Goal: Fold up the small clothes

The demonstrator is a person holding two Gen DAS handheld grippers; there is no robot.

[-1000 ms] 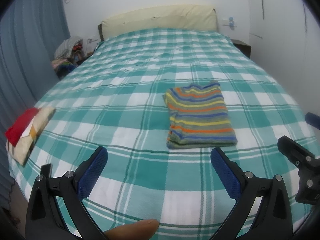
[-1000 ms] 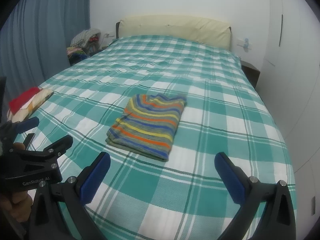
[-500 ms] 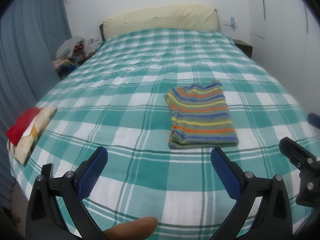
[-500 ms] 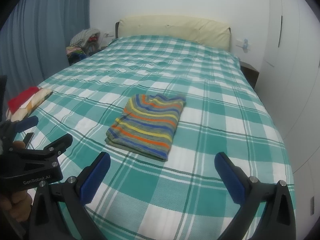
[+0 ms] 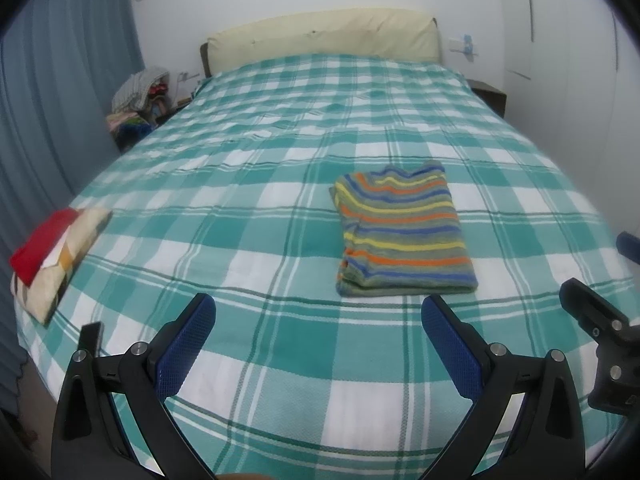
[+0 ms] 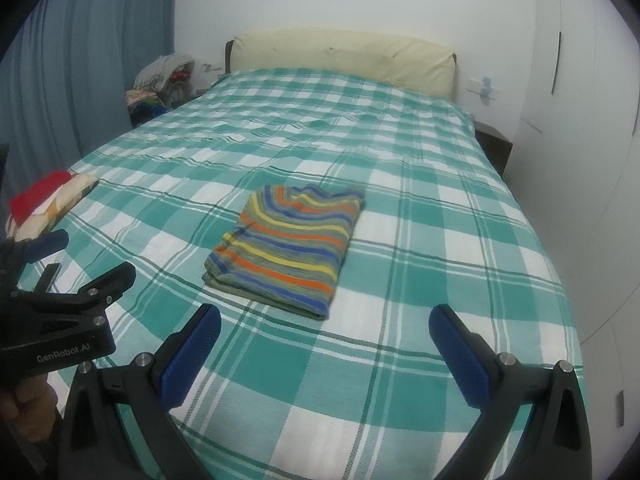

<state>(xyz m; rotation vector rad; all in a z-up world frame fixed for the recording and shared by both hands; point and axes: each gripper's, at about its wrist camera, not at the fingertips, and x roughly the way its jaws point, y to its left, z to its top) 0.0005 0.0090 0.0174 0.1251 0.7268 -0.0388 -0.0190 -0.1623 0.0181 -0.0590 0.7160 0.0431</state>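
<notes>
A striped garment, folded into a neat rectangle, lies flat on the green-and-white checked bed. It also shows in the right wrist view. My left gripper is open and empty, held above the bed's near edge, short of the garment and a little to its left. My right gripper is open and empty, just short of the garment's near edge. The left gripper's body shows at the left of the right wrist view.
A folded red and patterned stack lies at the bed's left edge. A cream headboard cushion stands at the far end. A heap of clothes sits by the blue curtain. White wardrobe doors stand to the right.
Both grippers have drifted slightly back and up from the bed. The folded garment has not moved. Both grippers stay open.
</notes>
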